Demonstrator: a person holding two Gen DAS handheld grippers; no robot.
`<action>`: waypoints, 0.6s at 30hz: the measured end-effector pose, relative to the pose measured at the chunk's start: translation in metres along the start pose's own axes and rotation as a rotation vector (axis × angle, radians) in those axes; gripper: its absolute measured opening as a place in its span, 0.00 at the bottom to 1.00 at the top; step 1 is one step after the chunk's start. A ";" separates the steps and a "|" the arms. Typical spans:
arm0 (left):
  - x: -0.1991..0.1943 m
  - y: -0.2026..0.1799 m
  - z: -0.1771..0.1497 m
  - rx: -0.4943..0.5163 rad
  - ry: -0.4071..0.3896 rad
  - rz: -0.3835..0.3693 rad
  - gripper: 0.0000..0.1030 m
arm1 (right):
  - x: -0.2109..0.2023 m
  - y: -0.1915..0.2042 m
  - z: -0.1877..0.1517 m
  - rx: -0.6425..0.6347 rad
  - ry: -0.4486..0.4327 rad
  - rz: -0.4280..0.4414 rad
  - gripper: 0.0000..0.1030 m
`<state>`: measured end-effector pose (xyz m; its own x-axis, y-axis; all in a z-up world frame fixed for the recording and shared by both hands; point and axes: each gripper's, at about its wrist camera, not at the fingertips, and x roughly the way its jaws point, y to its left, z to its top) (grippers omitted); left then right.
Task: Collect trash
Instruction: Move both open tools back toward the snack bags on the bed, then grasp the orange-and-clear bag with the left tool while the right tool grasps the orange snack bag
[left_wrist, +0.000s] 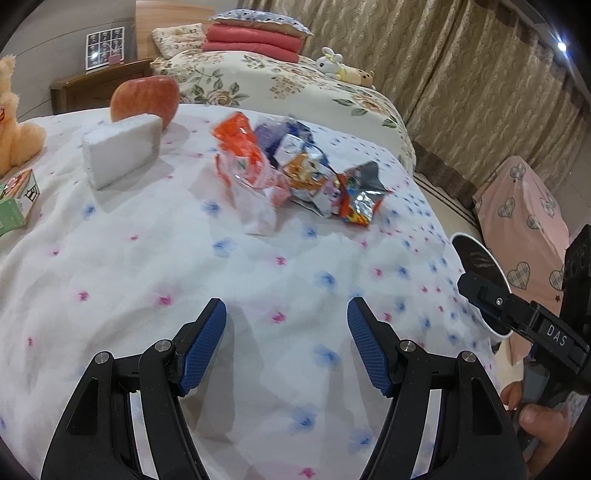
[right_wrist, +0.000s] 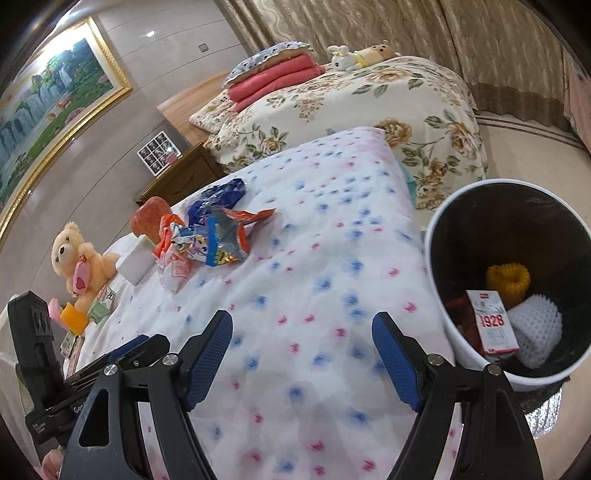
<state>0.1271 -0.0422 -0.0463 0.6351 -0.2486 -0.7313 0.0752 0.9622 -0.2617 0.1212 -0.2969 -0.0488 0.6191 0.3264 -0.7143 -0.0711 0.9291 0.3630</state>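
I held my left gripper (left_wrist: 286, 341) and my right gripper (right_wrist: 302, 360) low over the dotted blanket (left_wrist: 147, 258), both released and empty, ready for the crumpled wrappers (left_wrist: 295, 173) lying well ahead. The white bin (right_wrist: 436, 266) stood beside the bed on my right, already holding a carton (right_wrist: 493, 321), a yellow thing and white foam.

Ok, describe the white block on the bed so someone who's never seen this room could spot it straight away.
Start at the nearer bed, the one with the white blanket dotted pink and blue. Toward its far end a white foam block stands right in front of a red apple, left of the crumpled snack wrappers. It is the only plain, boxy, unprinted thing there.
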 end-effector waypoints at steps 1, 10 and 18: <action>0.000 0.003 0.002 -0.004 -0.002 0.004 0.68 | 0.003 0.002 0.001 -0.003 0.001 0.002 0.77; 0.007 0.013 0.017 -0.012 -0.004 0.014 0.68 | 0.025 0.013 0.011 -0.007 0.015 0.036 0.77; 0.025 0.018 0.038 -0.021 -0.003 0.024 0.68 | 0.044 0.020 0.026 -0.001 0.011 0.052 0.72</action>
<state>0.1737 -0.0265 -0.0451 0.6387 -0.2254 -0.7357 0.0437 0.9652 -0.2577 0.1670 -0.2684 -0.0574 0.6061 0.3763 -0.7007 -0.1039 0.9109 0.3993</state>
